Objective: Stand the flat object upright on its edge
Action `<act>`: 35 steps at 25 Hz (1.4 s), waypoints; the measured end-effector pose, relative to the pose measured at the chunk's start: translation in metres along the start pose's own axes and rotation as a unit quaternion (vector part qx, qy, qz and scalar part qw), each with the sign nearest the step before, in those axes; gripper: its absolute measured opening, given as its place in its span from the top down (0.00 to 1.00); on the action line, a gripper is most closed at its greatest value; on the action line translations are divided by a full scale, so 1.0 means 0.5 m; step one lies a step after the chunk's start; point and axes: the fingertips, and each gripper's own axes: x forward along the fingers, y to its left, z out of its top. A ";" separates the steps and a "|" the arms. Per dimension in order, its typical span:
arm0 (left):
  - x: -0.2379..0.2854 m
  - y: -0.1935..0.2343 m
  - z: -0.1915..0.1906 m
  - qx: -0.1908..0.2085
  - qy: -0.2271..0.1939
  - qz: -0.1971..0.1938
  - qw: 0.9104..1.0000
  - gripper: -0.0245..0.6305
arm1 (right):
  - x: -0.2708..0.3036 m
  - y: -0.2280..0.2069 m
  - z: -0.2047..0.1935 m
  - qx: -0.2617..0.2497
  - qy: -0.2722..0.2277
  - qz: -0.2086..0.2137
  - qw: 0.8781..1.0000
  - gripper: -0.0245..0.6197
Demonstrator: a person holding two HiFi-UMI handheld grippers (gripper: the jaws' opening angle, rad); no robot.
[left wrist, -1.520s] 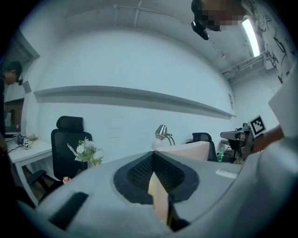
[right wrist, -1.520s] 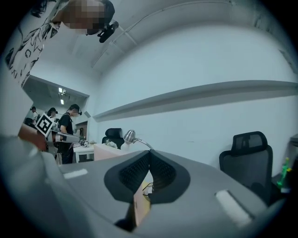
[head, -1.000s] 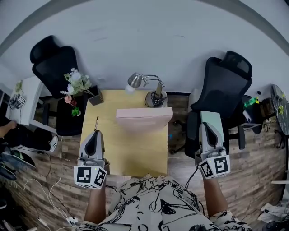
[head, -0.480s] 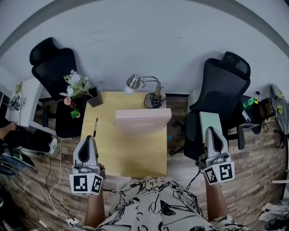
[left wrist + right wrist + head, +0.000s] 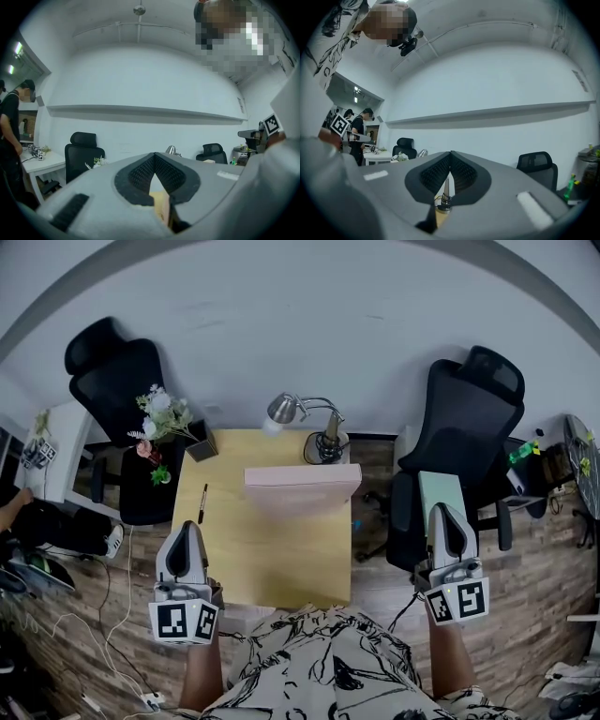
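Pale wooden table (image 5: 272, 559) stands between two black office chairs (image 5: 464, 423); pink flat object (image 5: 302, 486) sits at the table's far centre, apparently upright on its long edge; left claw (image 5: 190, 526) and right claw (image 5: 441, 510) are both closed and empty, well apart from it, by the near corners; desk lamp (image 5: 323, 432) behind; pen (image 5: 202, 503) at left edge.

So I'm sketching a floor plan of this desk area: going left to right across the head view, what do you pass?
left office chair → flowers → pen → pink board → right office chair. The lamp is left out, since it overlaps the board.
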 end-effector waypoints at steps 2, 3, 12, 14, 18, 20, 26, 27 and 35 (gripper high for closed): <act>-0.001 -0.001 0.004 0.005 -0.001 0.000 1.000 0.96 | 0.004 0.005 0.000 0.002 0.000 0.003 1.000 0.97; -0.002 0.000 0.004 0.006 -0.001 0.000 1.000 0.96 | 0.006 0.007 0.000 0.002 0.000 0.004 1.000 0.97; 0.001 0.000 0.001 0.008 -0.001 -0.004 1.000 0.96 | 0.024 0.025 0.003 0.001 0.000 0.015 1.000 0.97; 0.003 -0.003 0.001 0.010 -0.001 -0.007 1.000 0.96 | 0.025 0.032 0.007 -0.001 -0.003 0.026 1.000 0.97; 0.006 -0.002 -0.002 0.008 0.000 -0.009 1.000 0.96 | 0.029 0.046 0.009 -0.005 -0.006 0.035 0.999 0.96; 0.007 -0.003 -0.003 0.004 0.001 -0.009 1.000 0.96 | 0.029 0.046 0.008 -0.003 -0.005 0.033 0.999 0.96; 0.006 -0.006 -0.004 0.003 0.002 -0.011 1.000 0.96 | 0.026 0.043 0.012 -0.004 -0.005 0.029 1.000 0.96; 0.006 -0.005 -0.005 0.003 0.003 -0.011 1.000 0.96 | 0.026 0.043 0.012 -0.005 -0.004 0.029 1.000 0.96; 0.001 -0.004 -0.006 0.004 0.002 -0.007 1.000 0.96 | 0.028 0.046 0.011 -0.003 -0.003 0.031 1.000 0.96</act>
